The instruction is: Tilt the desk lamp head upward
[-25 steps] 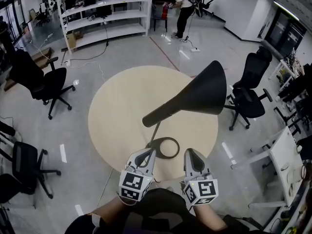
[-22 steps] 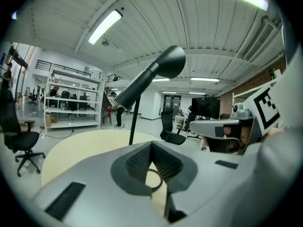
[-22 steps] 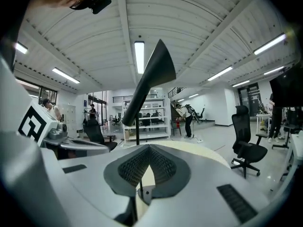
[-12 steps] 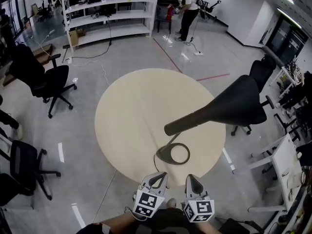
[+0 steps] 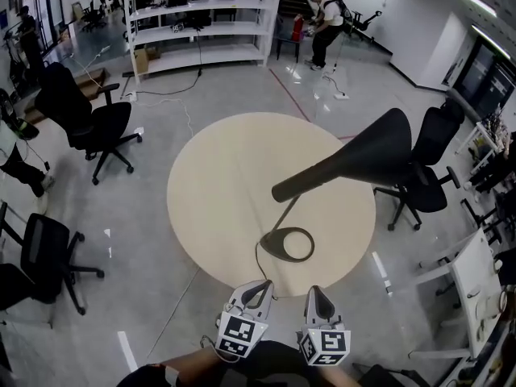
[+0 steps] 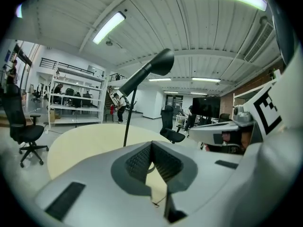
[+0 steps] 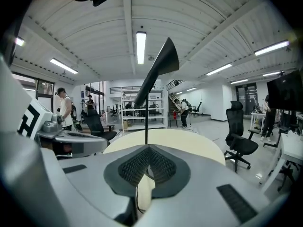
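A black desk lamp stands on the round beige table point(image 5: 218, 176). Its ring base point(image 5: 286, 244) lies near the table's front edge, and a thin stem rises to the cone-shaped head point(image 5: 363, 158), which slopes up to the right. In the left gripper view the lamp head point(image 6: 151, 70) is ahead and above; the right gripper view also shows the lamp head point(image 7: 158, 67) high up. My left gripper point(image 5: 256, 290) and right gripper point(image 5: 314, 297) hang side by side in front of the base, apart from the lamp. Both are shut with nothing in them.
Black office chairs stand around the table, one at the right point(image 5: 423, 176) and others at the left point(image 5: 97, 127). White shelving point(image 5: 201, 22) lines the back wall. A person point(image 5: 326, 18) stands far behind. A white desk point(image 5: 476, 272) sits at the right.
Both grippers have drawn back from the lamp's base toward the table's near edge. The head view has shifted, so the lamp sits further right in it.
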Motion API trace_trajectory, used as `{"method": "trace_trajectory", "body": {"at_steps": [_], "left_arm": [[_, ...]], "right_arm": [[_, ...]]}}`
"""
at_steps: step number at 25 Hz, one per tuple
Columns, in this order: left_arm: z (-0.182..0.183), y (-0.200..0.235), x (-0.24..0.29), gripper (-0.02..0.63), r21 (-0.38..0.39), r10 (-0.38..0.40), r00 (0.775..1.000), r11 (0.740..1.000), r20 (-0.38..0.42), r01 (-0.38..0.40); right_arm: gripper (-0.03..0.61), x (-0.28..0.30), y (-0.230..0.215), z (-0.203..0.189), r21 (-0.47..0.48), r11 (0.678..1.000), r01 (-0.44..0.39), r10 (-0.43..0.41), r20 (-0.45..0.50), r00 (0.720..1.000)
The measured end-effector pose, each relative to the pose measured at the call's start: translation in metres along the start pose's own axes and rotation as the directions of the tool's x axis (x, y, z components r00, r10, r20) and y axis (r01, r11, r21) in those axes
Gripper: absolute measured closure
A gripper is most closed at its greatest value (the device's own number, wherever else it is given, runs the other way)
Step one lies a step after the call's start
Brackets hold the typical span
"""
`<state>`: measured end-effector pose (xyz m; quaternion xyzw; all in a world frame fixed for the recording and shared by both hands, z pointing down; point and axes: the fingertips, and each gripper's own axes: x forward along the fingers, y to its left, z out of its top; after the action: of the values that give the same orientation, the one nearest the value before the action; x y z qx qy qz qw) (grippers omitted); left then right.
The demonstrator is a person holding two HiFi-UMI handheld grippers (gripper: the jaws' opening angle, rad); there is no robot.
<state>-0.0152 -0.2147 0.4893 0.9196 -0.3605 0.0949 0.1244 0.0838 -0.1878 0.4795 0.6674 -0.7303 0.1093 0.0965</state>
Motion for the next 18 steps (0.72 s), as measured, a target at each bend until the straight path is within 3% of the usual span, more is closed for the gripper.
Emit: {"method": "trace_trajectory", "body": {"at_steps": [9, 18], "left_arm": [[-0.032, -0.125, -0.058, 0.569, 0.01, 0.129, 0.992, 0.992, 0.006, -0.129], [-0.059, -0.21, -0.132, 0.569, 0.032, 0.246, 0.969, 0.969, 0.014, -0.247]], "right_arm": [[0.563, -0.133, -0.034, -0.036, -0.015, 0.997, -0.074, 0.074, 0.037, 0.997], [0.563, -0.229, -0.038, -0.061, -0.017, 0.989, -0.146, 0.147, 0.063, 0.987]]}}
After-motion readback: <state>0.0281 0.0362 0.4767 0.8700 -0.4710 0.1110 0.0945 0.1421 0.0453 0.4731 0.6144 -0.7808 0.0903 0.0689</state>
